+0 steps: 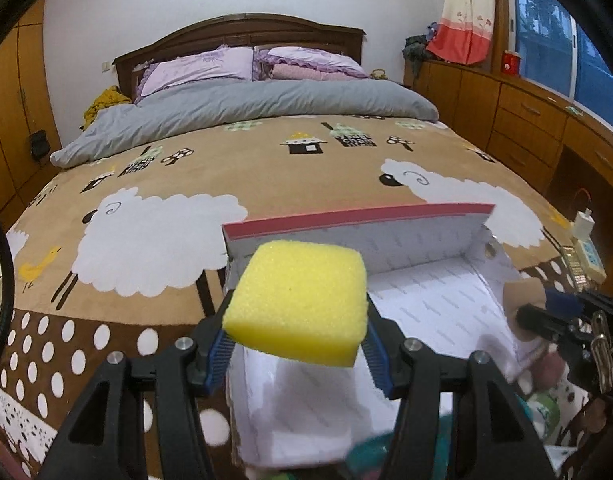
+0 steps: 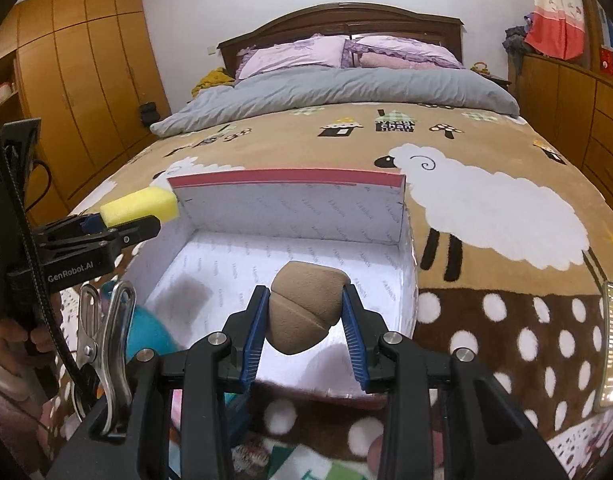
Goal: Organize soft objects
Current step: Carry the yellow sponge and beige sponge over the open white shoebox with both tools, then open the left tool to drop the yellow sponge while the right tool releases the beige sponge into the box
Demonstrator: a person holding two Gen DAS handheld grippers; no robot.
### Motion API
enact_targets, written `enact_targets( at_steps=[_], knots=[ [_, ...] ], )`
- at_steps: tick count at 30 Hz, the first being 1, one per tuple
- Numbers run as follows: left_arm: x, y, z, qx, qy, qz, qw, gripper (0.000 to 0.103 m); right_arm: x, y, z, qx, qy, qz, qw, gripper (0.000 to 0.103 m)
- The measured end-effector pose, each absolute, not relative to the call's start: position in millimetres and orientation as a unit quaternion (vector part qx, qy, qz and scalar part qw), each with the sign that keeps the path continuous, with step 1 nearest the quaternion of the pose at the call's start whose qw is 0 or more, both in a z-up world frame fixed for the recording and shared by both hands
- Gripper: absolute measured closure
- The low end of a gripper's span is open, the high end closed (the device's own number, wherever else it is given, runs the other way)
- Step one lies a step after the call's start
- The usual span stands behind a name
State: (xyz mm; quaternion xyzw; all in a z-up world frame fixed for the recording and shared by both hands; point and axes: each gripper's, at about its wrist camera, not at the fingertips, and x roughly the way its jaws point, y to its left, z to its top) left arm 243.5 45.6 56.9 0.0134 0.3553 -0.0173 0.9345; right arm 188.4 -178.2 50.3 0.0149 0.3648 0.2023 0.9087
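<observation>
The left gripper [image 1: 296,354] holds a yellow sponge [image 1: 298,304] between its blue pads, jaws closed on both sides of it. The sponge sits above the near left edge of the white box [image 2: 290,204], which lies open on the bed [image 2: 506,280].

The right gripper [image 2: 306,336] holds a tan sponge [image 2: 306,312], jaws pressed against its two flanks. It hangs above the box floor, near the front wall.

The box's raised back flap carries a red top strip. A metal clip [image 2: 106,332] hangs beside the right gripper.
</observation>
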Motion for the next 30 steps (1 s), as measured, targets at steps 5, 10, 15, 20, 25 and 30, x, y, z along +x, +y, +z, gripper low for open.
enact_targets(
  at_steps=[5, 10, 15, 20, 25, 30],
  knots=[
    [261.9, 56.3, 43.9, -0.006, 0.372, -0.013, 0.928, 0.044, 204.6, -175.6, 42.6, 0.015, 0.371, 0.194, 0.908, 0.066],
    [276.4, 58.5, 26.1, -0.013, 0.399, -0.017, 0.917, 0.044, 217.3, -172.0, 31.6, 0.007, 0.379, 0.182, 0.907, 0.066],
    [283.7, 55.8, 11.8, -0.019, 0.408, -0.020, 0.912, 0.044, 223.9, -169.1, 20.0, 0.005, 0.389, 0.178, 0.904, 0.066],
    [287.0, 52.0, 4.7, -0.016, 0.415, -0.020, 0.910, 0.044, 229.5, -171.4, 13.5, 0.006, 0.397, 0.174, 0.901, 0.066],
    [287.1, 48.8, 2.9, -0.012, 0.414, -0.022, 0.910, 0.044, 233.6, -171.0, 11.4, 0.006, 0.399, 0.173, 0.900, 0.066],
    [286.4, 49.0, 3.3, -0.014, 0.413, -0.026, 0.910, 0.044, 234.8, -170.6, 11.1, 0.004, 0.399, 0.173, 0.900, 0.066]
  ],
)
